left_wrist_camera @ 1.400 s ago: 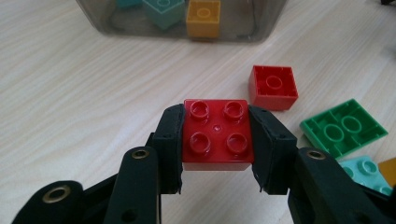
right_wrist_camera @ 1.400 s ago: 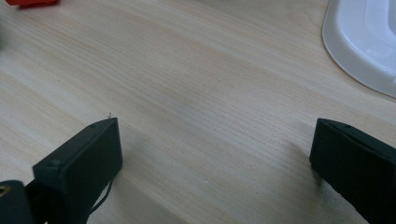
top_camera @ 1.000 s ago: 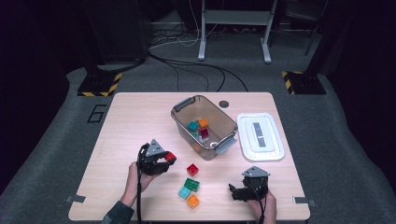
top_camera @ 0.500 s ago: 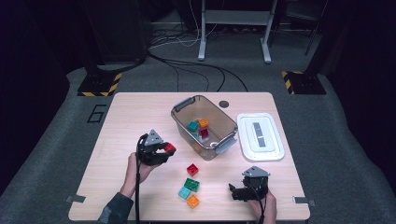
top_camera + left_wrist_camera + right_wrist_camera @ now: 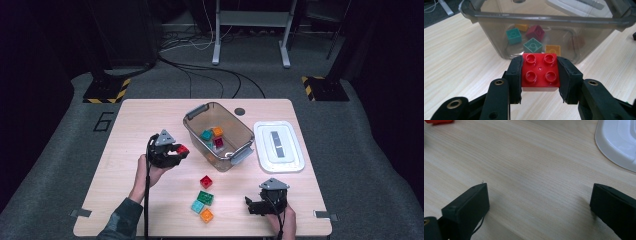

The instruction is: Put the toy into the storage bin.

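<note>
left gripper (image 5: 539, 75) clamps a red brick (image 5: 540, 71) beside the clear bin (image 5: 192, 131); right gripper (image 5: 539, 202) rests with jaws wide apart on the table (image 5: 536, 157).

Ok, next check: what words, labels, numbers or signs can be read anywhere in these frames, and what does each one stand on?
"6": a large dark numeral on the grey floor mat, just off the table's far left corner.
The red brick in the left gripper, the clear bin and the white lid bear no readable text.
</note>
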